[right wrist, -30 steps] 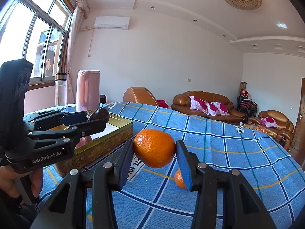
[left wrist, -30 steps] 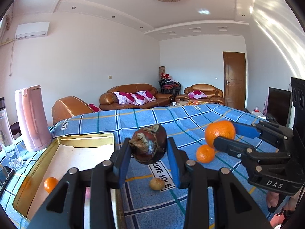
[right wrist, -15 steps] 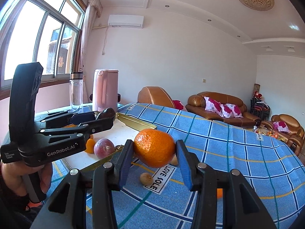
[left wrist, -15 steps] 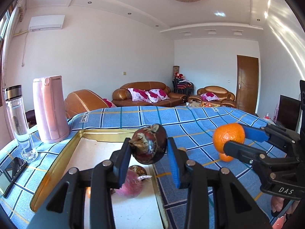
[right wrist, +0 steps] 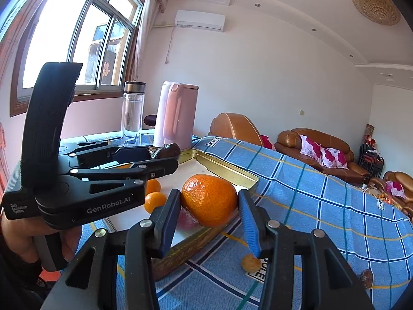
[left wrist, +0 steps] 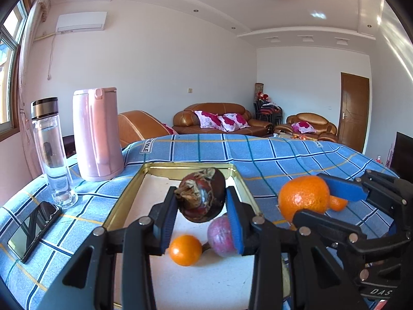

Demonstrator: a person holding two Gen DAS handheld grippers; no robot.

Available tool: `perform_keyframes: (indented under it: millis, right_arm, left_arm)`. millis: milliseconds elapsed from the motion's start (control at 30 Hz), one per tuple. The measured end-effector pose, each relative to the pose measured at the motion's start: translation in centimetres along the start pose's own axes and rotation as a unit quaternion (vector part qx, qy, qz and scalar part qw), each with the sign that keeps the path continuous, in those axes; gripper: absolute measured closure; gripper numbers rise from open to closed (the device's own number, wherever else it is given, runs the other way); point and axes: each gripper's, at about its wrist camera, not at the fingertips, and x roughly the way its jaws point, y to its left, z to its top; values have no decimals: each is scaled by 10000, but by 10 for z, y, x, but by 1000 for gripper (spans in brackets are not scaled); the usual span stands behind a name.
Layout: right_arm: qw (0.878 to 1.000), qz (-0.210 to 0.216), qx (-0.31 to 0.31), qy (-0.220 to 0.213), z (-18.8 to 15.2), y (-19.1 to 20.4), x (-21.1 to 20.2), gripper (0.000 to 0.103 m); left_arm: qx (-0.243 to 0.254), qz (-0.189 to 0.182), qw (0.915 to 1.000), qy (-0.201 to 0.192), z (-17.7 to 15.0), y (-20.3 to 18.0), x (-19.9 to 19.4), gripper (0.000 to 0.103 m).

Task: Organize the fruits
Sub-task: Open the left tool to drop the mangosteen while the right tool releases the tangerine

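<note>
Now overhead: tools; tray (left wrist: 144, 178) (two oranges (left wrist: 185, 250), onion (left wrist: 221, 235))

Dark mangosteen (left wrist: 201, 196) and big orange (right wrist: 209, 200) held above the gold tray (left wrist: 124, 199) of fruit

Right tool (right wrist: 209, 204) grips an orange (right wrist: 208, 199) over the gold tray (right wrist: 232, 171); left tool (right wrist: 165, 156) beside it

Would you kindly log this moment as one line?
left gripper: shut on mangosteen above tray | right gripper: shut on orange | both unreleased
</note>
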Motion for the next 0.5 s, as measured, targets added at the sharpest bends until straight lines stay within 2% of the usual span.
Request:
perform_keyframes:
  millis: [500]
  right_arm:
    - [9986,247,-286,361,8,36,38,56]
  left_arm:
    - [-269,389,9982,360,-8,41,8,65]
